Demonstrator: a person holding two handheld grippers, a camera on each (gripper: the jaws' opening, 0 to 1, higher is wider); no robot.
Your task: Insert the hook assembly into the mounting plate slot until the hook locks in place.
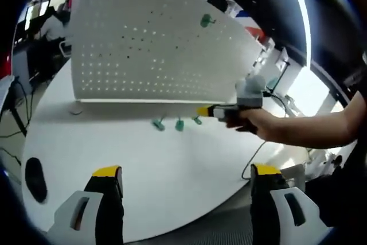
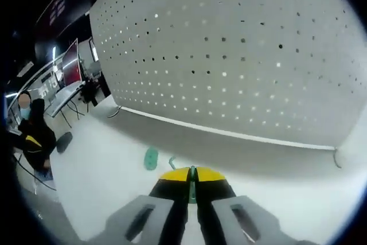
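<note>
While clamped in right gripper (image 2: pixel 192 183), hook (image 2: pixel 192 185) points toward pegboard (image 2: pixel 241 55).

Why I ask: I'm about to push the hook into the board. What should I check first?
1. Right claw shut on the held hook: ok, a green sliver shows between the jaws.
2. Held hook's prongs facing the pegboard: cannot tell, the jaws hide most of it.
3. Pegboard upright on the table: ok.
4. Left claw open, empty and well back from the board: ok.
5. Spare hooks lying in sight in front of the board: ok.
6. Held hook lined up with a hole: cannot tell.
</note>
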